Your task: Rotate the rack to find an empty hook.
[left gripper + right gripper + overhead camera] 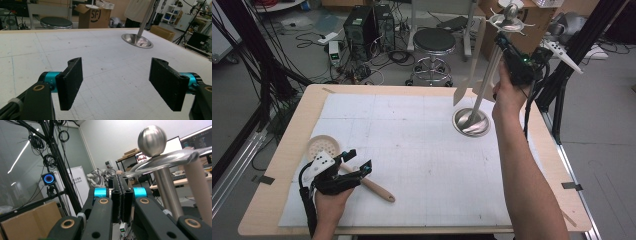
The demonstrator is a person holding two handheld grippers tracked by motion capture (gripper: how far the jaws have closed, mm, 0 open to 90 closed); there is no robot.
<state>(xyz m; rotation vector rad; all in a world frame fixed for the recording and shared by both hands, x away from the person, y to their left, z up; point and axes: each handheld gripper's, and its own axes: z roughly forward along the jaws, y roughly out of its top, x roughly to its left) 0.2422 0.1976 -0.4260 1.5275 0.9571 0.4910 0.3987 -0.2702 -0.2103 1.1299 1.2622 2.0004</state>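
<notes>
While the stand rises, a box behind reads "SF".

Table: white mat, skimmer, stand base.

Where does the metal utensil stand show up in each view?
High view: utensil stand at upper right, base on the table.
Left gripper view: its dish base and pole at top, right of centre.
Right gripper view: its ball top and pole at right.
Shared landmark: the pole.
</notes>
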